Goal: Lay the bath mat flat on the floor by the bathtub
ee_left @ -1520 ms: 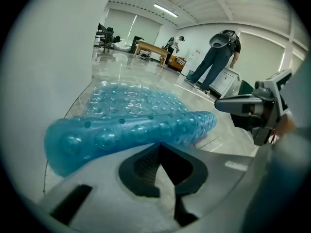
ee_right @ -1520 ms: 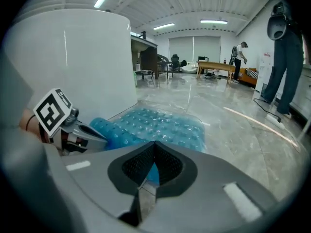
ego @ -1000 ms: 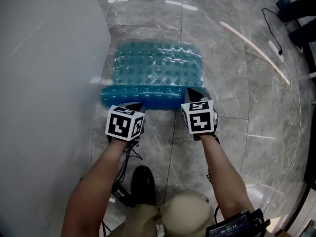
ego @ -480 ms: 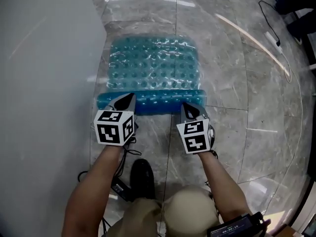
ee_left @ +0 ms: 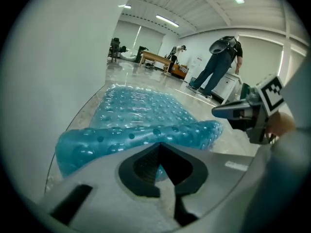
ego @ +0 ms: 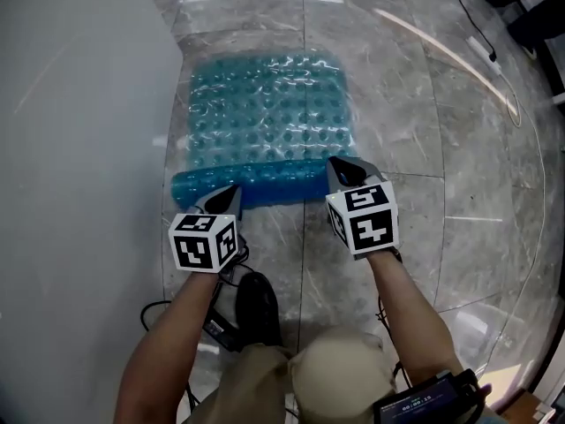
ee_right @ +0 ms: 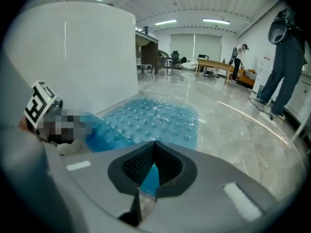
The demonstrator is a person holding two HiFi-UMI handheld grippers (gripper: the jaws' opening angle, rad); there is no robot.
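Note:
The blue bubbled bath mat (ego: pixel 265 113) lies on the grey marble floor beside the white bathtub wall (ego: pixel 79 148). Its near edge stands up as a curled band (ego: pixel 265 186). My left gripper (ego: pixel 231 191) is shut on the band's left end and my right gripper (ego: pixel 338 166) is shut on its right end. In the left gripper view the mat (ee_left: pixel 136 110) rises just past the closed jaws (ee_left: pixel 159 147), and the right gripper (ee_left: pixel 218 112) meets the mat's corner. In the right gripper view, blue shows between the closed jaws (ee_right: pixel 154 144), with the mat (ee_right: pixel 155 118) beyond.
The tub wall (ee_right: pixel 73 57) runs along the mat's left side. A black shoe (ego: pixel 256 303) stands just behind the grippers. A cable (ego: pixel 481 34) trails over the floor at the far right. A person (ee_left: pixel 221 64) stands far off by tables.
Both grippers have drawn back toward me with the mat's near edge. More of the mat now lies flat and the raised band is narrower.

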